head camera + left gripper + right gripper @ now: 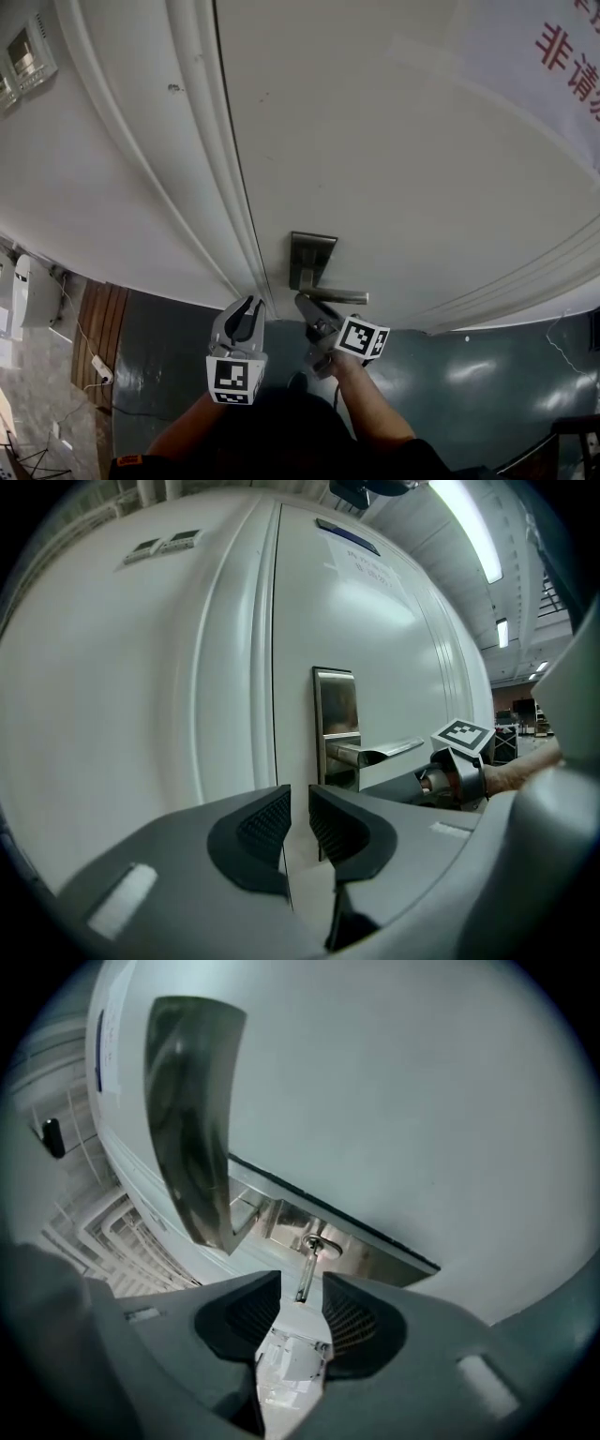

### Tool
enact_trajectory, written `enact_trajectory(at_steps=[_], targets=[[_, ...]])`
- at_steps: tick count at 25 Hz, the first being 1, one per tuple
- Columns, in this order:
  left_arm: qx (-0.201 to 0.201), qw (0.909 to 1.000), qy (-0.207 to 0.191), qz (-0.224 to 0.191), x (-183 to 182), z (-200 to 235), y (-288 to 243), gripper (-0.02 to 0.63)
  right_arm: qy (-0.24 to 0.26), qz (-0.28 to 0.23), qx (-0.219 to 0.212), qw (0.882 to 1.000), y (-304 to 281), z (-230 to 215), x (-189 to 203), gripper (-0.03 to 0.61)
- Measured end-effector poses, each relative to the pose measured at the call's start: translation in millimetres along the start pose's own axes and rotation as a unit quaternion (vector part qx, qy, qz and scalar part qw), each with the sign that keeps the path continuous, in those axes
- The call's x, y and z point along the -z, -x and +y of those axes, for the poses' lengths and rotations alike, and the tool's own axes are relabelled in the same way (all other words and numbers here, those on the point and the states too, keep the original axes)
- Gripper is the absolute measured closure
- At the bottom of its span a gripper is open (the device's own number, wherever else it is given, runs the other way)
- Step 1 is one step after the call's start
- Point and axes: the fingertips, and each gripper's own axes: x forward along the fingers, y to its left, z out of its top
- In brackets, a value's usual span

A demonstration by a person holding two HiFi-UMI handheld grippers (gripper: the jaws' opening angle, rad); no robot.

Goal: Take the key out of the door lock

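- Right gripper: dark jaws apart, gripping nothing; the thin silver metal key juts lengthwise from the steel lock plate, its end between their tips.
- Left gripper: slightly apart, empty, farther away.

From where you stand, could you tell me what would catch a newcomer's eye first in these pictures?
The steel lock plate with its lever handle stands out against the big white door, near its edge. Below the handle a key sticks out of the plate, its end just between the open jaws of the right gripper, which do not press on it. Some red print shows at the door's upper right.
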Motion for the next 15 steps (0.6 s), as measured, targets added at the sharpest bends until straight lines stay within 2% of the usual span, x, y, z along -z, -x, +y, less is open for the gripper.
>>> enact_trajectory(at_steps=[4,7,15], targets=[[-0.003,1.0,-0.001,0.002,2,2,0,0.532,-0.042,-0.005,-0.04,0.998,-10,8,-3,0.468],[-0.004,1.0,0.001,0.003,3,4,0,0.532,-0.06,-0.01,-0.034,0.998,-12,3,-4,0.524],[0.006,1.0,0.006,0.001,2,5,1,0.535,-0.104,-0.025,-0.042,0.993,-9,-4,-4,0.554]])
